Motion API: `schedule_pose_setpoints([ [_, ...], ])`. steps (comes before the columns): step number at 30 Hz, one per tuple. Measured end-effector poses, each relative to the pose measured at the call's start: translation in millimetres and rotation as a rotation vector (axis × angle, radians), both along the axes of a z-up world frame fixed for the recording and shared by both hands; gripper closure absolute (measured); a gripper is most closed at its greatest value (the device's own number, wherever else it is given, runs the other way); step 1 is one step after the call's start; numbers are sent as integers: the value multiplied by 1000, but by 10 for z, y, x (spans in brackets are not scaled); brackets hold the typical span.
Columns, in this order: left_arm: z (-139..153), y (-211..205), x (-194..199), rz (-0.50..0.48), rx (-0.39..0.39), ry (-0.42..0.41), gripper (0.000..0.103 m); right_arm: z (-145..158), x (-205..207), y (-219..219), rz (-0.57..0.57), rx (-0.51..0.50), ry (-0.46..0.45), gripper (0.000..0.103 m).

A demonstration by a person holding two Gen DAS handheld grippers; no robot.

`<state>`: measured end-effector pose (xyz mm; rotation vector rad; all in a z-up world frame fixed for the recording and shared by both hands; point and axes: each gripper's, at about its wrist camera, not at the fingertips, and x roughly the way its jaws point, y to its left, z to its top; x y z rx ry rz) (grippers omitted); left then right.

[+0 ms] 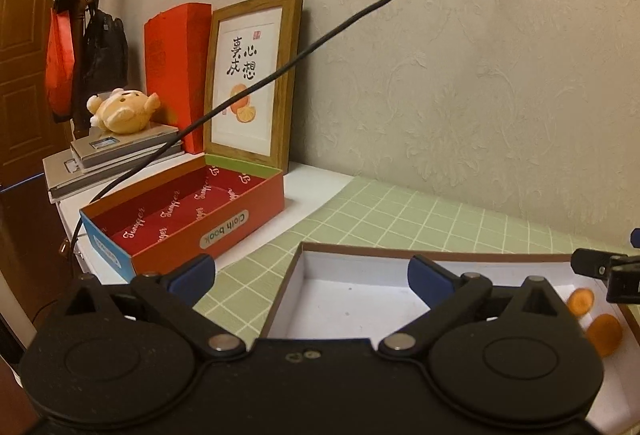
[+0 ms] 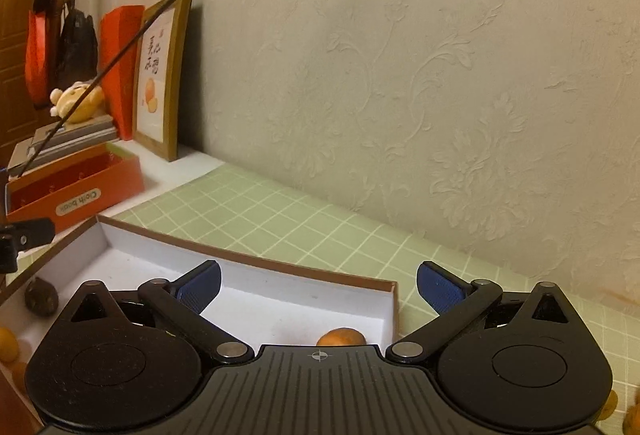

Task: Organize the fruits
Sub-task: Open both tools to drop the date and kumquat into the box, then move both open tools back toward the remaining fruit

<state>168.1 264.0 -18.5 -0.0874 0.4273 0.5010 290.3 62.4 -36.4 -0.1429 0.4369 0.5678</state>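
While both grippers hover over the white tray (image 1: 296, 287), each has its blue-padded fingers spread wide with nothing between them. The left gripper (image 1: 312, 277) points over the tray's near-left corner; the bare white floor of the tray shows between its fingers (image 1: 192, 275). At the right edge of that view, two orange fruits (image 1: 604, 333) lie inside the tray, blurred, just below the black tip of the other tool.

From the right wrist, the right gripper (image 2: 318, 287) hangs above the tray's right end, and one orange fruit (image 2: 342, 337) sits on the tray floor close to the right wall, partly hidden by the gripper body. A dark brown round fruit (image 2: 41, 299) rests at the tray's left side, with another orange one (image 2: 7, 345) cut off by the frame edge beside it.

The tray stands on a green checked cloth (image 1: 420, 219) covering the bench. Further left sits an open red box (image 1: 208, 211) labelled "Cloth book", empty inside. Behind it a framed picture (image 1: 252, 79) of oranges leans against the wallpapered wall, and a plush toy (image 1: 122, 109) lies on stacked grey cases. A black cable (image 1: 360, 11) crosses both views.
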Motion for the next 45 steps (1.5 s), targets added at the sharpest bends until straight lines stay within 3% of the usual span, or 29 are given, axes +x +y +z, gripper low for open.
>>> schedule_pose_setpoints([
  [5,56,-115,-48,-18,30,1,6,31,-28,-52,-7,13,22,0],
  [12,226,-378,-349,-22,34,-60,6,202,-247,-277,-10,31,21,0],
  [19,348,-680,-608,-90,47,-99,6,324,-632,-657,-52,84,25,0],
  [25,392,-898,-712,-154,58,-114,6,390,-912,-914,-75,41,-19,0],
  [33,382,-1198,-611,-251,51,-118,6,529,-1183,-1453,-102,58,-93,0],
  [45,290,-1851,-445,-417,55,-115,6,483,-1309,-2120,-218,37,-94,0],
])
